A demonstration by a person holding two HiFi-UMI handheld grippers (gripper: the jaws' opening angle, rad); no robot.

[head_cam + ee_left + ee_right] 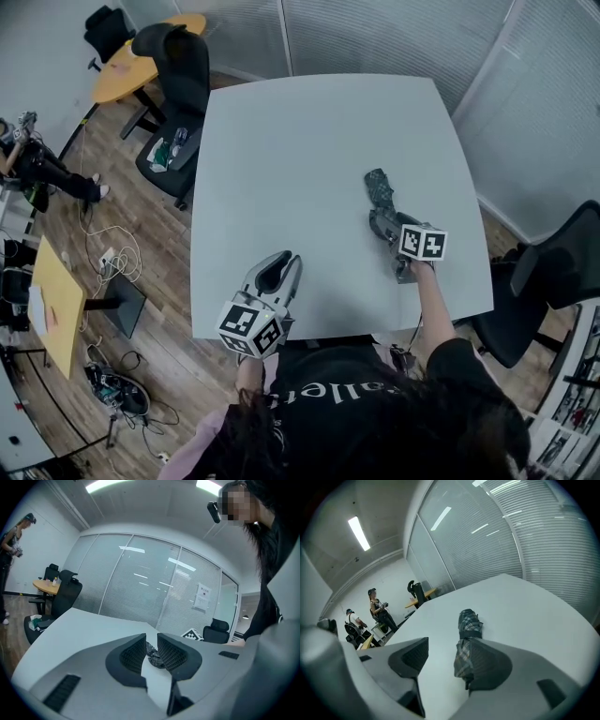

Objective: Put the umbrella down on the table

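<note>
Umbrella [468, 620] lies on bench [309, 141]; right gripper [446, 644] jaws wide open, gripping nothing, at its near end; left gripper [279, 267] jaws narrowly parted, empty.

An office meeting room: blind-covered glass partitions [394, 37] behind the grey table [309, 141], a black swivel chair [183, 75] just beside it.

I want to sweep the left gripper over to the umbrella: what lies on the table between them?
Nothing. In the head view, the table between the left gripper and the umbrella is bare.
</note>
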